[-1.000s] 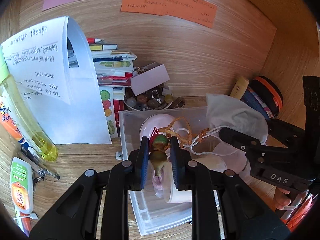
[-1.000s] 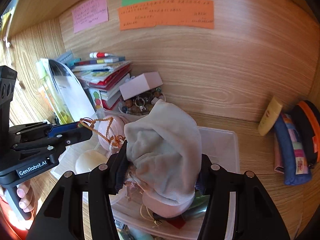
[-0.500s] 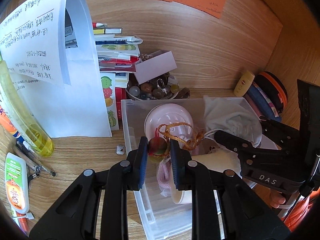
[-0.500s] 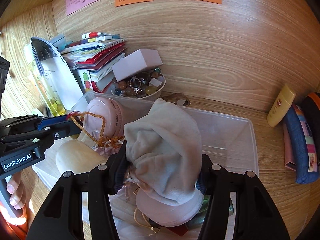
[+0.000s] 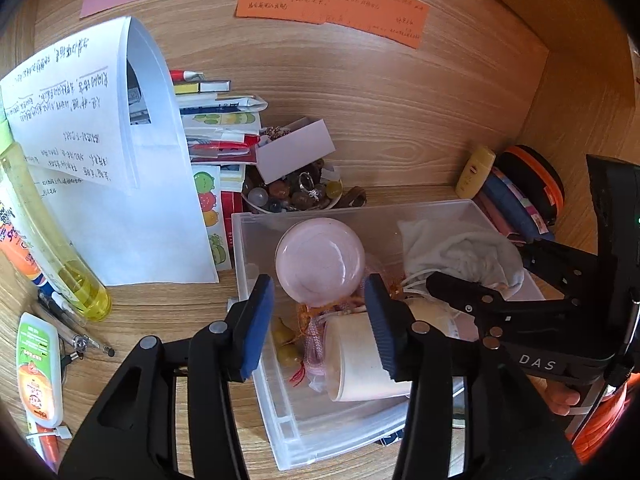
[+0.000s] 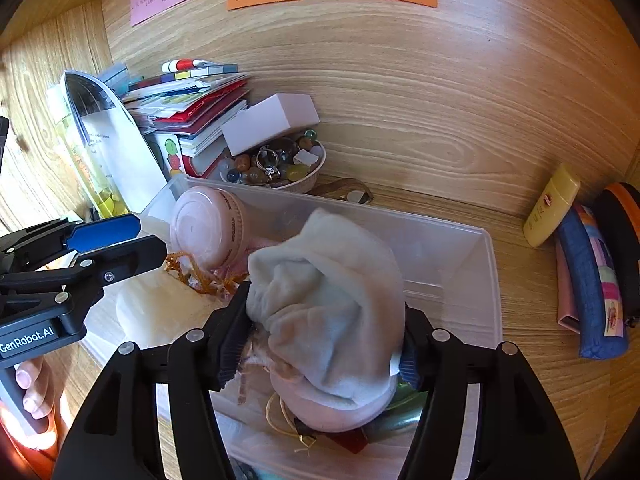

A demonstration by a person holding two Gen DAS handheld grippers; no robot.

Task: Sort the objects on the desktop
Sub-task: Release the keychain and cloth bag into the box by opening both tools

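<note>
1. A clear plastic bin [image 5: 256, 264] sits on the wooden table [image 5: 160, 312], and the sorted things lie inside it: a round pink jar [image 5: 320, 260] on its side near the back left corner, a cream cup [image 5: 360, 360] lying beside it, and a gourd charm [image 5: 286, 344] with orange cord [image 6: 200, 276] low against the left wall.
2. The left hand-held gripper [image 5: 320, 320] hangs over the bin's left half with its blue-padded jaws spread wide and nothing between them; the charm lies below, free of the pads.
3. The right hand-held gripper [image 6: 320, 344] is clamped on a pale grey cloth pouch [image 6: 328, 292], held over the middle of the bin; the pouch bulges up between the jaws.
4. Just behind the bin stands a white bowl of beads and rings [image 6: 276, 164], with a small white box [image 6: 272, 120] resting on its rim.
5. To the left are a stack of books [image 6: 192, 108], a curled written sheet [image 5: 80, 120] and a yellow bottle [image 5: 52, 248].
6. To the right, near the bin, lie a yellow tube [image 6: 552, 204] and a blue pencil case [image 6: 592, 280].
7. Coloured notes [image 5: 332, 0] are stuck on the wooden back wall.
</note>
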